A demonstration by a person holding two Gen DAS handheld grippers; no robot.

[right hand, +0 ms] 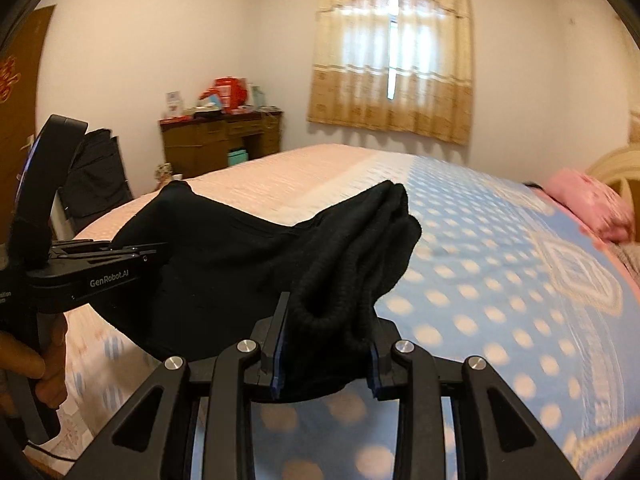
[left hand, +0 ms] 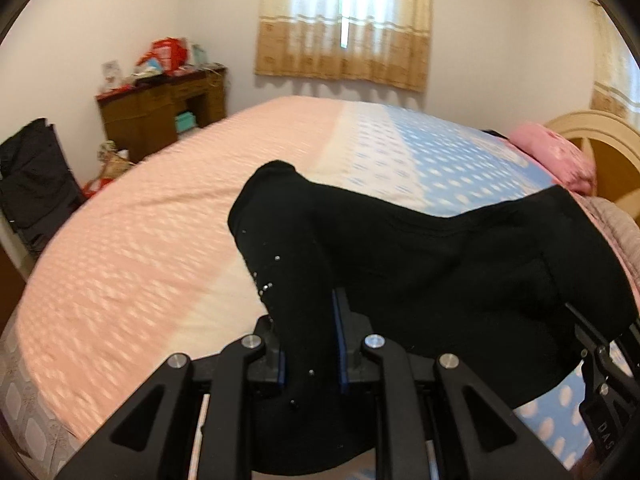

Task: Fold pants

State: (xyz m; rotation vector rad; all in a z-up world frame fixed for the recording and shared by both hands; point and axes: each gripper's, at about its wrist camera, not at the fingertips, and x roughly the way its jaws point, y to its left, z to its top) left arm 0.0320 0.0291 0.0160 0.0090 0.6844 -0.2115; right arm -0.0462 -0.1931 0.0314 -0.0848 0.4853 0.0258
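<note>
A bed (left hand: 120,240) is filling the room; left gripper (left hand: 310,344) and right gripper (right hand: 326,344) are each clamping black pants (left hand: 440,264), suspending them above it; next comes lowering them flat, likely.

One pants (left hand: 440,264), two grippers (left hand: 310,344) (right hand: 324,344), one bed (left hand: 140,240), one pillow (left hand: 556,156).

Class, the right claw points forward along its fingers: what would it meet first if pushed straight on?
The right claw already grips the black pants; beyond them it would probably meet the bed, though depth is unclear.
</note>
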